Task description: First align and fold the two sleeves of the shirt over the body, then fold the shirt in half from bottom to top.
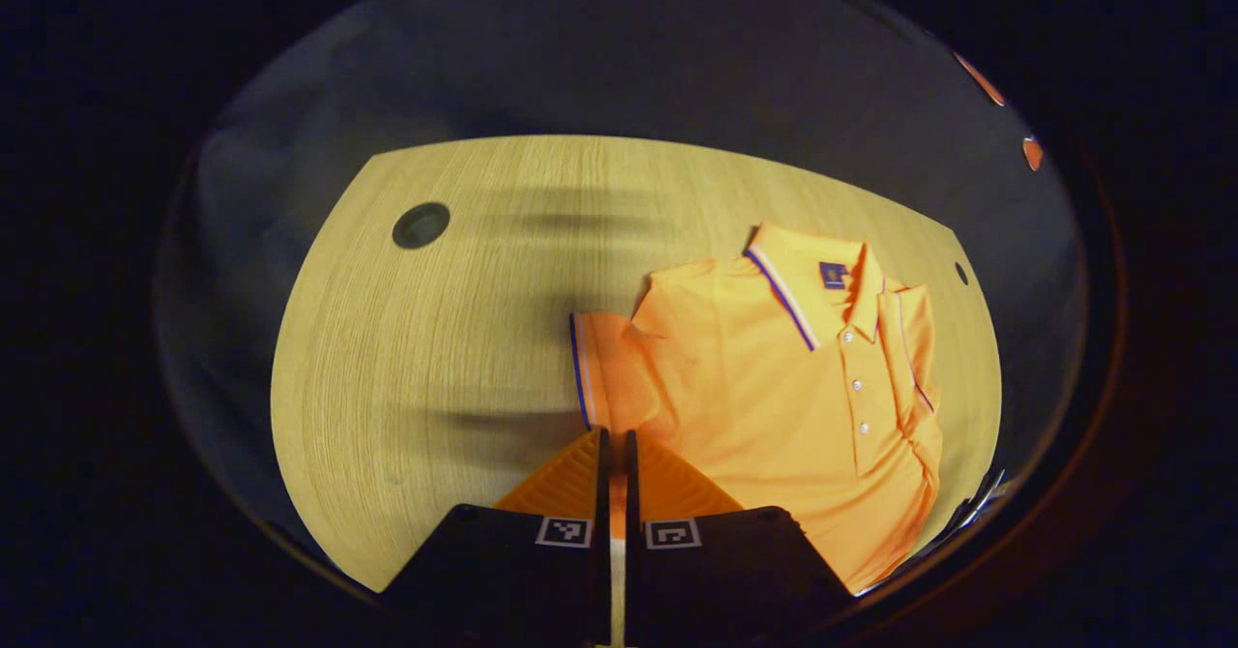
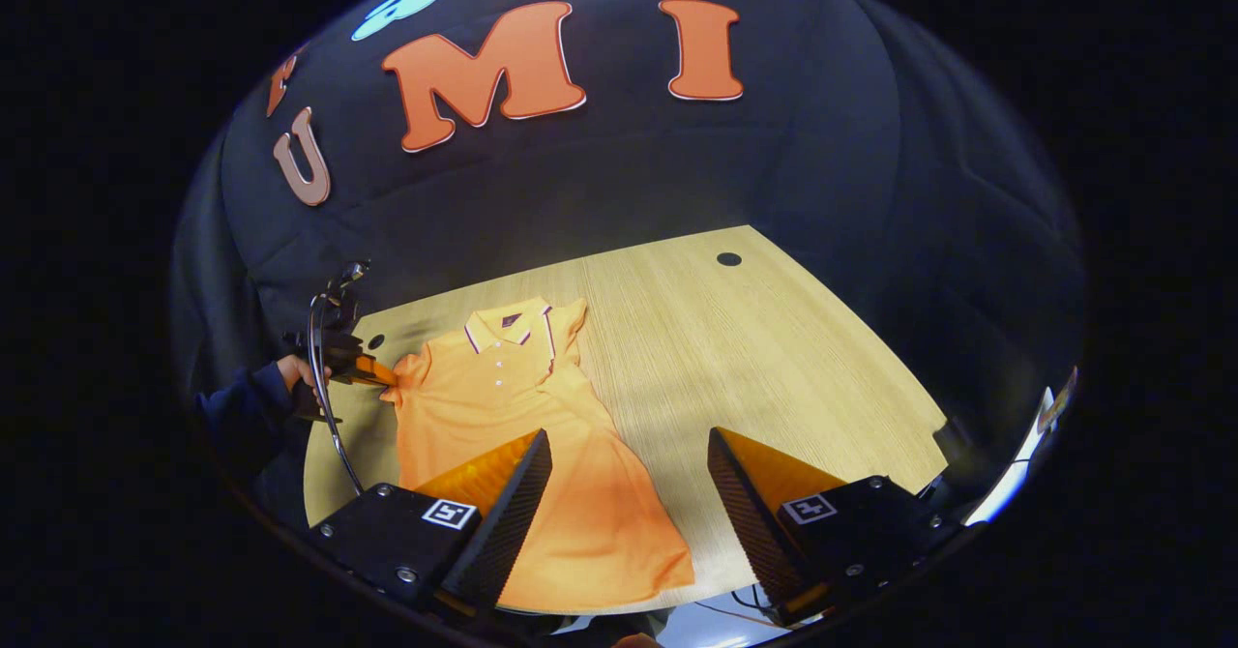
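Observation:
An orange polo shirt (image 1: 774, 387) lies face up on the wooden table (image 1: 435, 338), collar toward the far side. In the left gripper view, my left gripper (image 1: 615, 435) is shut on the lower edge of the near sleeve (image 1: 604, 368), which has blue trim. The right gripper view shows that same gripper (image 2: 372, 370) pinching the sleeve at the shirt's (image 2: 503, 397) left side. The other sleeve (image 2: 566, 329) seems folded in beside the collar. My right gripper (image 2: 627, 435) hangs open above the shirt's lower half, with nothing between its fingers.
A person's hand (image 2: 290, 372) in a dark sleeve holds the left gripper, with a cable (image 2: 329, 426) looping down from it. The table (image 2: 774, 358) has small dark holes (image 1: 421, 225) (image 2: 728, 259) near its far corners. Bare wood spreads right of the shirt.

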Tool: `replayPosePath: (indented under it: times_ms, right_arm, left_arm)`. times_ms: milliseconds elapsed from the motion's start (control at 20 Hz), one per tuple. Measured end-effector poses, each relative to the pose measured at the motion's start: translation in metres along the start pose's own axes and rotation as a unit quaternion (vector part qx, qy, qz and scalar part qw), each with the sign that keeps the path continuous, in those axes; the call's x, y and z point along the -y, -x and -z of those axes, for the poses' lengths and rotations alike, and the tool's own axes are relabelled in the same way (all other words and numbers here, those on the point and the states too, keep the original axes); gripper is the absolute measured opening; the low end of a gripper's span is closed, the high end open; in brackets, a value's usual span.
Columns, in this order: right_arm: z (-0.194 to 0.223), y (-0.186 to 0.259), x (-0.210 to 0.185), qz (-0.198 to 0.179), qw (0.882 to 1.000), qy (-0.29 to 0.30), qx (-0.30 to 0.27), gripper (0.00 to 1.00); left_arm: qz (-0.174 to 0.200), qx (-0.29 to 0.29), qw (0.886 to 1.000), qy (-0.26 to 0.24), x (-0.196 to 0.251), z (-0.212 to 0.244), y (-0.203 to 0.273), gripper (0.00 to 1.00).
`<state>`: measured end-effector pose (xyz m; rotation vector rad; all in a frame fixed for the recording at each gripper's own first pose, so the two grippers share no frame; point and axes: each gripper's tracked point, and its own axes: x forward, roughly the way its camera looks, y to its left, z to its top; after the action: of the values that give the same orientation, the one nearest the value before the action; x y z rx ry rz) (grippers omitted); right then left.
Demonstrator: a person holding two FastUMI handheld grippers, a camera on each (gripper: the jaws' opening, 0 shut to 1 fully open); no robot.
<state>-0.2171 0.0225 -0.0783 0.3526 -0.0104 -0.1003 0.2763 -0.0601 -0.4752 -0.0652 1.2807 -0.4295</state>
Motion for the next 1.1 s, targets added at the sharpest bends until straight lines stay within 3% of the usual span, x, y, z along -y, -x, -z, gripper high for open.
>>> replayPosePath:
  times_ms: [250, 450, 550, 600, 700, 750, 800, 900, 1100]
  right_arm:
    - [0.001, 0.006, 0.006, 0.002, 1.000, -0.006, 0.000, 0.99]
    - [0.004, 0.013, 0.008, 0.009, 1.000, -0.003, 0.000, 0.99]
    - [0.006, 0.016, 0.007, 0.009, 1.000, -0.008, -0.001, 0.99]
    - [0.008, 0.016, 0.007, 0.011, 1.000, -0.007, -0.002, 0.99]
    - [0.012, 0.019, 0.009, 0.018, 1.000, -0.005, -0.001, 0.99]
    - [0.013, 0.020, 0.009, 0.019, 1.000, -0.002, 0.001, 0.99]
    - [0.014, 0.021, 0.010, 0.019, 1.000, 0.000, 0.003, 0.99]
    - [0.016, 0.021, 0.010, 0.013, 1.000, 0.007, 0.007, 0.99]
    - [0.032, 0.018, 0.016, -0.015, 0.999, 0.027, -0.007, 0.99]
  left_arm:
    - [0.035, 0.027, 0.998, -0.053, 0.056, -0.015, 0.020, 0.06]
    - [0.095, 0.045, 0.989, -0.102, 0.118, -0.022, 0.033, 0.04]
    - [0.134, 0.050, 0.983, -0.117, 0.144, -0.017, 0.041, 0.18]
    - [0.142, 0.054, 0.981, -0.123, 0.151, -0.013, 0.042, 0.34]
    - [0.139, 0.059, 0.979, -0.135, 0.153, -0.007, 0.047, 0.58]
    - [0.130, 0.067, 0.979, -0.141, 0.151, -0.002, 0.052, 0.63]
    - [0.124, 0.080, 0.978, -0.145, 0.149, 0.002, 0.060, 0.84]
    - [0.115, 0.110, 0.977, -0.145, 0.151, 0.006, 0.081, 0.83]
    - [0.093, 0.180, 0.972, -0.124, 0.151, 0.020, 0.139, 0.91]
